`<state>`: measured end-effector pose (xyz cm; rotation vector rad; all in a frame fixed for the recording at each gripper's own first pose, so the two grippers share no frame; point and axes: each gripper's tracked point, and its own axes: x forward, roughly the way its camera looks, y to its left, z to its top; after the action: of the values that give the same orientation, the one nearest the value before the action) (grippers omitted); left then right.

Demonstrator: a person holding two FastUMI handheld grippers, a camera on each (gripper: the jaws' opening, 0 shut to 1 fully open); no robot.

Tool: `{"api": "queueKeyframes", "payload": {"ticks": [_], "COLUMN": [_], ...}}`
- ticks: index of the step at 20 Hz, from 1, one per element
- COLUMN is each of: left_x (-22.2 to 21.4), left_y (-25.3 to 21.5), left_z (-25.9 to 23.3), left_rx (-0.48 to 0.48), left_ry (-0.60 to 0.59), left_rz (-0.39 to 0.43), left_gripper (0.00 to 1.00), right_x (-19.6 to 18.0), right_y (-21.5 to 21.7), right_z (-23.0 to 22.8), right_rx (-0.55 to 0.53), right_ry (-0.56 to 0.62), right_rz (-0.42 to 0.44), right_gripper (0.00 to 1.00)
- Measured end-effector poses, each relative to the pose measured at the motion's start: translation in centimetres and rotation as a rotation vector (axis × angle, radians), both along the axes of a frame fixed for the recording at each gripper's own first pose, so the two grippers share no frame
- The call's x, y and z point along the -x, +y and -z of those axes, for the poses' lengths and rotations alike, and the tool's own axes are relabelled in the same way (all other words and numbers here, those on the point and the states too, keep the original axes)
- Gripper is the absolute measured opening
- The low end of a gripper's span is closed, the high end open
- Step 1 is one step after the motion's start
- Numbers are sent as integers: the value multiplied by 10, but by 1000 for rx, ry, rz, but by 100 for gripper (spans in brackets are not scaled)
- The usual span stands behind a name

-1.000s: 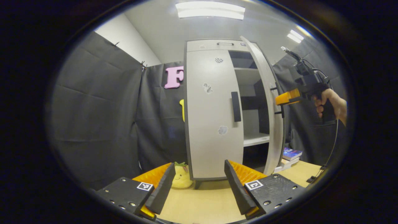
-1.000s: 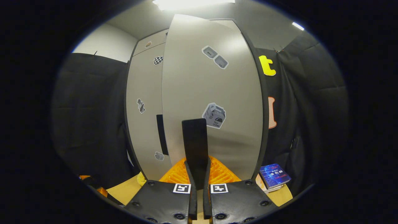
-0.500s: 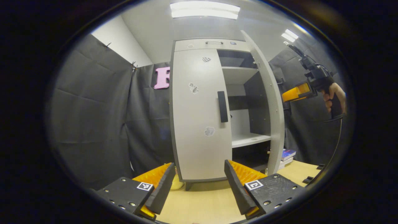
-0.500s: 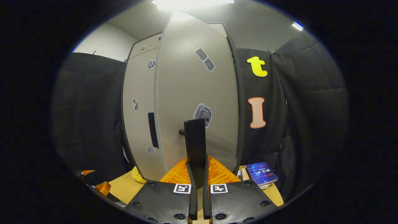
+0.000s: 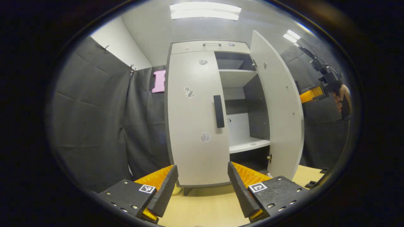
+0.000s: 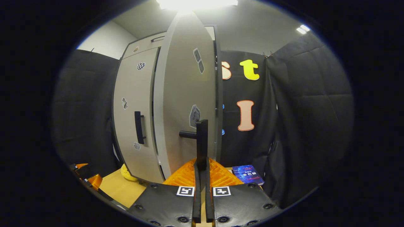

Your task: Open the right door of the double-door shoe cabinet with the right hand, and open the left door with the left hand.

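In the left gripper view we see our left gripper (image 5: pixel 200 186) at six o'clock with its fingers (image 5: pixel 162 192) spread wide apart and nothing between them, hovering over the pale wooden table (image 5: pixel 205 208). Ahead of it, at the centre, stands the shoe cabinet (image 5: pixel 208 47), its left door (image 5: pixel 195 123) closed, with a dark upright handle (image 5: pixel 218 111) near its inner edge and small stickers on its face. Just right of that the cabinet gapes open, showing white shelves (image 5: pixel 247 145) and a dark back wall. Further right, at about three o'clock, the right door (image 5: pixel 281 107) is swung out towards us, and beyond its edge we see the right gripper (image 5: pixel 311 94) with the hand (image 5: pixel 342 99) that holds it. In the right gripper view, the closed left door (image 6: pixel 134 110) lies at about nine o'clock, the open right door (image 6: pixel 186 94) runs up the middle to twelve o'clock, and our right gripper (image 6: pixel 201 176) at six o'clock has its fingers (image 6: pixel 196 195) pressed together on the right door's handle (image 6: pixel 202 142). A blue book (image 6: pixel 247 175) lies on the table at about five o'clock, and a yellow toy (image 6: pixel 127 174) peeks out at seven o'clock.
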<state>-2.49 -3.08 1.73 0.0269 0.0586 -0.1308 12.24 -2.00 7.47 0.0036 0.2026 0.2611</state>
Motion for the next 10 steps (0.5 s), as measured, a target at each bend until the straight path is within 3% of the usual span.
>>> {"api": "queueKeyframes", "payload": {"ticks": [4, 5, 10], "left_x": [-7, -8, -30], "left_y": [-21, -27, -52], "left_z": [-3, -5, -20], "left_rx": [-6, -4, 26], "left_ry": [-3, -5, -3], "left_rz": [34, 43, 74], "left_gripper": [91, 92, 91], "right_x": [-2, -2, 22], "right_y": [-36, -46, -54], "right_z": [1, 1, -4], "right_rx": [4, 18, -4], "right_ry": [-2, -7, -46], "right_rz": [60, 82, 49], "right_gripper": [3, 7, 5]}}
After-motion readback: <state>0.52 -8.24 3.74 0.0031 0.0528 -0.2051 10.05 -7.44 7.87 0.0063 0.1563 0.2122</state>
